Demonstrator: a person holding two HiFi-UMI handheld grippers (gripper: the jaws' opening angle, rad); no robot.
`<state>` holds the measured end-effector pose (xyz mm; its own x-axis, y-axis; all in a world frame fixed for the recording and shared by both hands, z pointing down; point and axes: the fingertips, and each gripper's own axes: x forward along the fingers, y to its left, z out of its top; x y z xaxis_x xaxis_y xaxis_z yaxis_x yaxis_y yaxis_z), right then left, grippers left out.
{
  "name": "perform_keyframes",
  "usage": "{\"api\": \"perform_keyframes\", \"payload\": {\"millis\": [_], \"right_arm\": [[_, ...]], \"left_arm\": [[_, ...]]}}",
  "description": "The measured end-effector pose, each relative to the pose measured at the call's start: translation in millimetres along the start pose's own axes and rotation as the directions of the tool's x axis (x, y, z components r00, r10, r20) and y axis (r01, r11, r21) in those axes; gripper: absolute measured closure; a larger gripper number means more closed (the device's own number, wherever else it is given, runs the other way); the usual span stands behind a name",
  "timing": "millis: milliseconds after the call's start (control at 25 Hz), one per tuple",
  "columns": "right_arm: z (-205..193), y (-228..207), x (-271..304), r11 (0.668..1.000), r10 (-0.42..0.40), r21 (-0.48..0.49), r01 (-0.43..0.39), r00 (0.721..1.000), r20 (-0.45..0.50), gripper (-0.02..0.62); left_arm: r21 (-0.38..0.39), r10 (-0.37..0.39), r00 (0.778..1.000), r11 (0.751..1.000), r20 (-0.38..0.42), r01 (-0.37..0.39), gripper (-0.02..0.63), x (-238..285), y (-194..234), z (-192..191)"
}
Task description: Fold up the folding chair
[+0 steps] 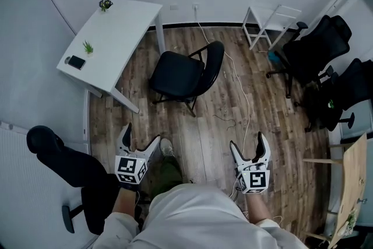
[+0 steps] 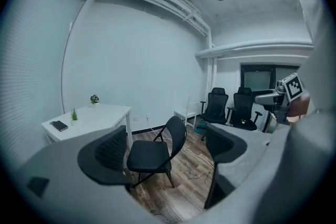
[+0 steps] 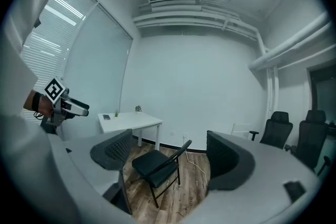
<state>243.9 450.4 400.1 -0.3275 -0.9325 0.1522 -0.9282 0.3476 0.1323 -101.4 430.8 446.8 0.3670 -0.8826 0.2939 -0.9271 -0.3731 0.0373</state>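
Note:
A black folding chair (image 1: pixel 185 74) stands unfolded on the wood floor, seat toward the white desk, backrest to the right. It shows between the jaws in the left gripper view (image 2: pixel 156 153) and the right gripper view (image 3: pixel 159 163). My left gripper (image 1: pixel 140 140) and right gripper (image 1: pixel 249 144) hover near my body, well short of the chair. Both are open and hold nothing.
A white desk (image 1: pixel 113 41) with a phone (image 1: pixel 75 62) and two small plants stands left of the chair. A white cable (image 1: pixel 245 103) runs across the floor. Black office chairs (image 1: pixel 315 55) and a white stand (image 1: pixel 269 23) sit at right; another black seat (image 1: pixel 70 169) at lower left.

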Motion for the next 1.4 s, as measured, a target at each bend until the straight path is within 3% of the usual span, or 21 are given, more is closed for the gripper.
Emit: {"api": "perform_keyframes", "payload": {"millis": [480,920,1120,1400], "right_arm": [[49.7,29.1,145.3,0.999,-0.001,-0.036,0.000,1.000,-0.016,0.163],[34.3,4.0,194.9,0.998,-0.056,-0.007,0.056,0.996,-0.063,0.164],[33.0,-30.6,223.4,0.999,-0.049,-0.006,0.049,0.997,-0.062,0.164],[43.3,-63.9,303.7,0.999,0.023,-0.037,-0.024,0.999,-0.047,0.164]], "left_arm": [[-0.023,-0.060,0.997,0.998,-0.052,0.059,0.133,67.4,103.5,17.9],[-0.025,-0.119,0.985,0.993,-0.126,0.117,0.133,128.7,128.1,7.7],[-0.019,-0.104,0.986,0.995,-0.128,0.103,0.133,154.3,125.9,19.2],[-0.044,-0.024,0.988,0.999,-0.152,0.018,0.133,190.2,140.6,23.7]]}}
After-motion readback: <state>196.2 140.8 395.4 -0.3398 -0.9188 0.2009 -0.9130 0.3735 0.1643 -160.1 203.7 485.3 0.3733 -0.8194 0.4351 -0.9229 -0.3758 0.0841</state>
